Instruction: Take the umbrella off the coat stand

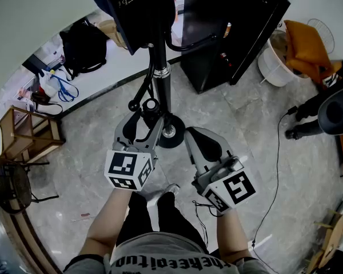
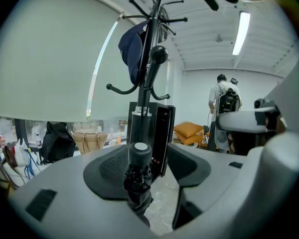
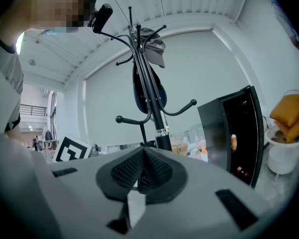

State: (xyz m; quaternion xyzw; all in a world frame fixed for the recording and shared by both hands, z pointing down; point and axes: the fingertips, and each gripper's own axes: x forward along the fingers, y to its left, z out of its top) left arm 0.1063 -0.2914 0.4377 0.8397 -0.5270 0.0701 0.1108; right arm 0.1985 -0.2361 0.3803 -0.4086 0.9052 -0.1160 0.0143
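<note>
Grey floor [image 1: 246,136] lay under the coat stand [image 1: 159,59]. The folded umbrella [image 2: 138,178] was low beside its pole, between the wide-open left fingers [image 2: 112,169]. The right fingers [image 3: 122,172] were shut. It looked light and soft, best held round its middle.

The coat stand [image 1: 160,61] is cut off by the head view's top edge. The umbrella [image 1: 150,106] is lost behind the left gripper [image 1: 144,121], its lower end hidden. The far-off person [image 2: 220,96] is too small to make out.
</note>
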